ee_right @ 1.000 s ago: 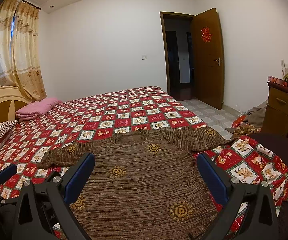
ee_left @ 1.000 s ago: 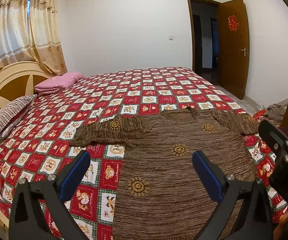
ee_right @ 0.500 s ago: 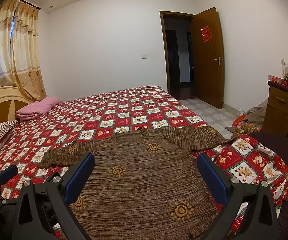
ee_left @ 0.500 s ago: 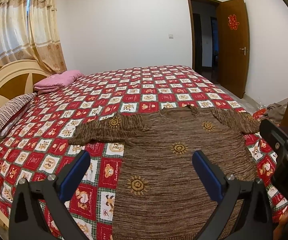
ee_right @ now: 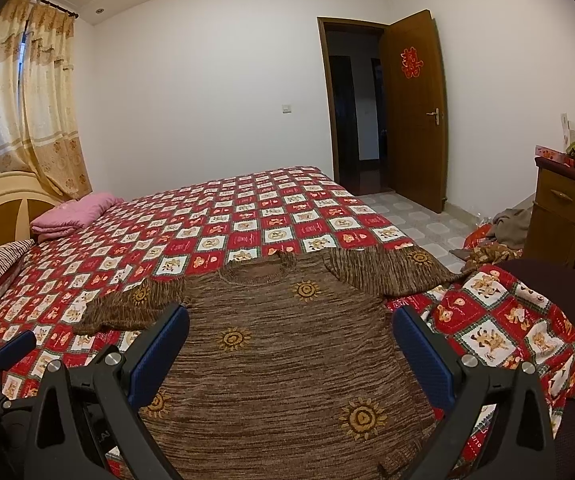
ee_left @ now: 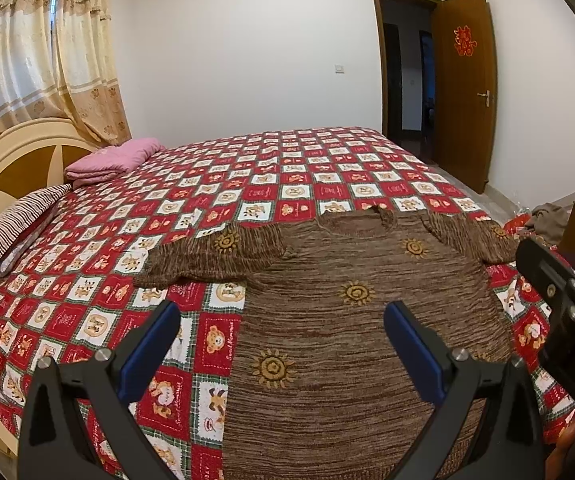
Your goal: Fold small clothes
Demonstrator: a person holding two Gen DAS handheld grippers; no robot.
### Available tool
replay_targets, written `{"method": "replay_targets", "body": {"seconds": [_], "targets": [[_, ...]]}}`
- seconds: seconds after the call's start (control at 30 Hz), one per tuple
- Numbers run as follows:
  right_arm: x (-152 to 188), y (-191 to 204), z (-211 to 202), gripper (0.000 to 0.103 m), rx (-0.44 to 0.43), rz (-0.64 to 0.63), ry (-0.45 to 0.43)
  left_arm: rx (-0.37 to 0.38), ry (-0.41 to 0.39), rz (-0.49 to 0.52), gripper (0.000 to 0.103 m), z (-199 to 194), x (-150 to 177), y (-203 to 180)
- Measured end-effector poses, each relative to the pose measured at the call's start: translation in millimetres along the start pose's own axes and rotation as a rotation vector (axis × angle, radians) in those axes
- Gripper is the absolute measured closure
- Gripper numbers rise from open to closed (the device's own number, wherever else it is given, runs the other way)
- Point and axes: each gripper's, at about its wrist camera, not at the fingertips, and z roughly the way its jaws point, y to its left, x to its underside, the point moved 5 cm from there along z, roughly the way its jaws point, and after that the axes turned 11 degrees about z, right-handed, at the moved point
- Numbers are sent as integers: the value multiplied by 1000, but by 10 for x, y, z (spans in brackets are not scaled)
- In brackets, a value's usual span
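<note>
Your brown sweater (ee_left: 351, 320) lies flat and face up on the bed (ee_left: 287, 184), its body over the bed's near edge and its neckline pointing toward the far wall. One sleeve (ee_left: 215, 256) runs out from the sweater toward the headboard (ee_left: 11, 168); the other sleeve (ee_right: 387, 272) runs the opposite way and reaches the bed's foot-side edge, where the quilt (ee_right: 499, 320) drops off. Your left gripper (ee_left: 279, 352) hangs above the sweater's lower body near its headboard-side hem edge, jaws spread wide and holding nothing. Your right gripper (ee_right: 287, 352) hangs above the sweater's lower body on the foot side, jaws likewise spread wide and empty. No finger touches the fabric in either view. Beyond the sweater's neckline the quilt is bare all the way to the far edge of the bed, giving broad room for laying folds. On the headboard side of the sweater, a pink folded blanket (ee_left: 111, 160) and a striped pillow (ee_left: 15, 224) sit well apart from it, against the headboard. On the foot side of the sweater, the floor carries a heap of clothes (ee_right: 503, 232) beside a wooden dresser (ee_right: 567, 208), both well apart from the sleeve. The door (ee_right: 415, 112) stands open beyond the far corner of the bed.
</note>
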Motion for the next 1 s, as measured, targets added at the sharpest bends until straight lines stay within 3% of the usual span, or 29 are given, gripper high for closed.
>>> {"method": "replay_targets", "body": {"seconds": [0.7, 1.0], "targets": [[101, -18, 257, 1, 21, -38, 7, 18, 33, 16, 0, 319, -49, -87], [-73, -90, 599, 1, 58, -73, -9, 26, 39, 29, 0, 647, -212, -185]]}}
